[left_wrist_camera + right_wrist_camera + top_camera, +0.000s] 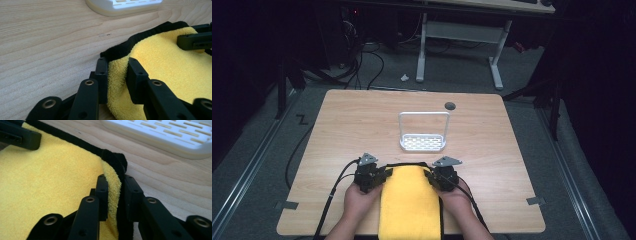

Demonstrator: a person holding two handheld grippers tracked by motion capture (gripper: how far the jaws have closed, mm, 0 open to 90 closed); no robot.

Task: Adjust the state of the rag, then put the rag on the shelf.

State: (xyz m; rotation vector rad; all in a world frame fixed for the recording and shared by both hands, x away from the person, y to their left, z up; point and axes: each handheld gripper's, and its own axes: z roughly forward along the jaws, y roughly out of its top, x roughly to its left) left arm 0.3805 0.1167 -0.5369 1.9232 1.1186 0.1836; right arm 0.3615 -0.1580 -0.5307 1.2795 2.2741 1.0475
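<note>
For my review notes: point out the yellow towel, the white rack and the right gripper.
yellow towel (409, 202), high view, middle of its yellow face.
white rack (423, 143), high view, its slotted base.
right gripper (115, 192), right gripper view, between its jaws, which pinch the towel's edge.

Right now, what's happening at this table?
A person stands at the near edge of the wooden table, one tool in each hand. The left tool pinches the left far corner of a yellow towel with a black underside; the right tool is clamped on the right far corner. The towel lies flat and hangs over the near edge. A white rack stands just beyond, untouched.
</note>
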